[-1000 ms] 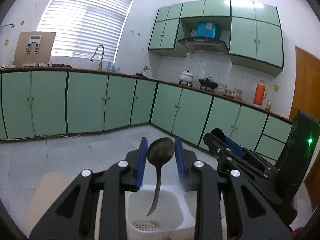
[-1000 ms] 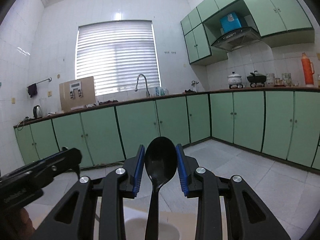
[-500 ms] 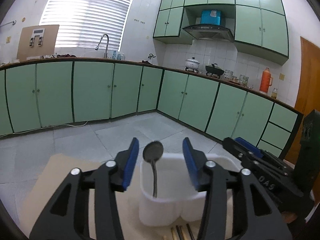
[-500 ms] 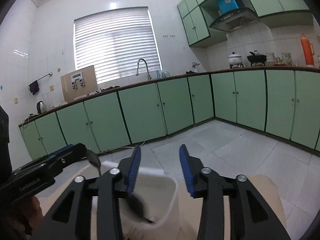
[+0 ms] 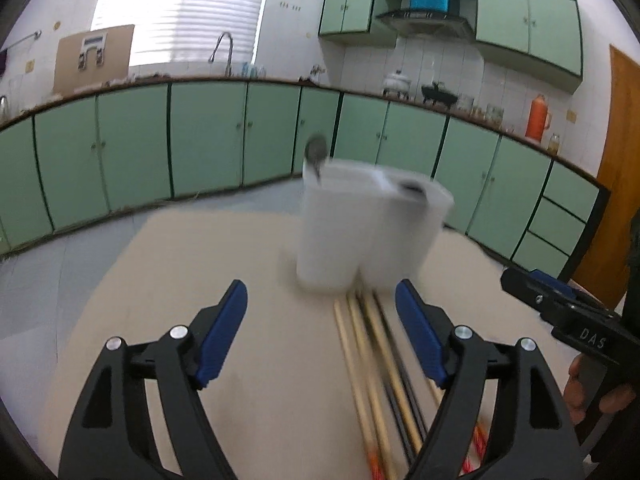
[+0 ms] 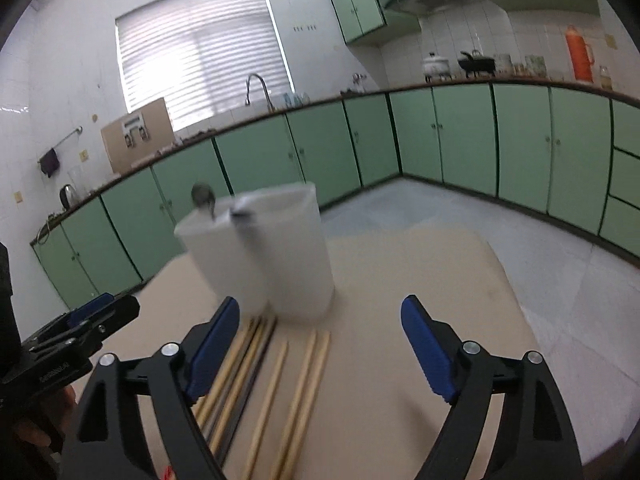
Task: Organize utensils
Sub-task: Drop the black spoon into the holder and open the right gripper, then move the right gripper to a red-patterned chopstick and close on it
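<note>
Inside white holder (image 5: 372, 236), metal spoon (image 5: 316, 152), black spoon (image 5: 412, 189).

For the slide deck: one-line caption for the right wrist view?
Open right gripper above chopsticks lying on the table, in front of a white utensil holder with two spoons inside.

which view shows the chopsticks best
Right wrist: the chopsticks lie spread apart on the table before the holder, each one separable. Left wrist shows the same chopsticks blurred, bunched, partly behind the left gripper's finger.
</note>
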The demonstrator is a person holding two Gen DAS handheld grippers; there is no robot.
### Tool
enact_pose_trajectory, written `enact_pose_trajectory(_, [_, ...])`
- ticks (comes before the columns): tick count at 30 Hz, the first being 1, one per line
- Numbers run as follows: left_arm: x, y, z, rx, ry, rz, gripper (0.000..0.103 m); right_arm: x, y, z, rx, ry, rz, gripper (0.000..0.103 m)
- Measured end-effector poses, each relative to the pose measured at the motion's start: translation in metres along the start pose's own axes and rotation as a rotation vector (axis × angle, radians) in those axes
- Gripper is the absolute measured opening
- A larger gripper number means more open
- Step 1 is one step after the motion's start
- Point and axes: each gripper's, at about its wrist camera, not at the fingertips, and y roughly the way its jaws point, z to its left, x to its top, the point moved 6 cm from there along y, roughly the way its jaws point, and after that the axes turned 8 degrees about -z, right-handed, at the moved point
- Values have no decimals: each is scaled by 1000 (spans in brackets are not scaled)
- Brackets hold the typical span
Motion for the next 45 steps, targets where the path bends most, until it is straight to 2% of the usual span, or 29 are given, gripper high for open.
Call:
enact_pose_trajectory(5, [-30,-29,4,57,-9,5,74,-23,-32,2,-54,-10,-22,81])
enact_pose_trajectory(11, [-48,-49,-5,43,20,57,74,-41,-61,11,-70,-27,0,75])
enact_pose_trajectory(16, [-58,-61,-9,57,17,61,72,-51,-77,13,-82,-51,4,68])
enact_pose_trajectory(18, [-62,-64,-13,45,19,90,69,-54,-79,17,-65,-64,30,61])
enact_pose_trajectory(20, [-70,-68,-17,35,26,119,69,-62,-82,21,-44,-81,70,59])
enact_pose_trajectory(24, [-81,-68,-23,33,51,161,69,-80,-83,27,-27,-130,150,46])
enact_pose_trajectory(30, [-108,-60,-27,41,58,268,62,-99,-84,32,-20,-150,212,37])
enact_pose_trajectory(32, [-111,-58,-26,46,54,282,61,-106,-83,31,-20,-141,231,35])
enact_pose_trajectory(45, [-113,-61,-26,70,53,285,61,-118,-82,37,-33,-131,264,33])
